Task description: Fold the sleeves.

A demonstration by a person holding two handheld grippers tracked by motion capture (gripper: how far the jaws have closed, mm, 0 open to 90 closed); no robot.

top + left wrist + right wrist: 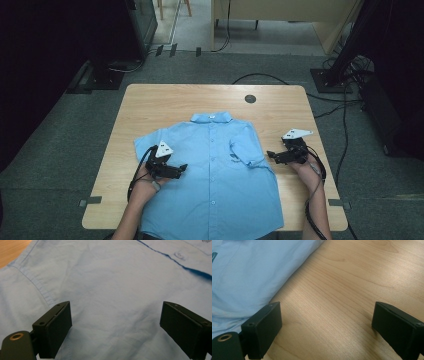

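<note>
A light blue short-sleeved shirt (215, 170) lies front up on the wooden table (175, 102), collar at the far side. Its right sleeve (246, 145) is folded in over the chest. My left gripper (184, 168) hovers over the shirt's left side, jaws wide apart and nothing between them; in the left gripper view the blue cloth (110, 290) spreads beneath the open left gripper (115, 325). My right gripper (270, 155) stands open just beside the folded sleeve's edge. The right gripper view shows the right gripper (327, 325) over bare wood, shirt edge (249, 282) at its left.
A round dark cable port (250, 98) sits in the table's far right part. Cables (345, 115) trail on the grey floor to the right, near a dark stand base (327, 80). The shirt's hem reaches the table's near edge.
</note>
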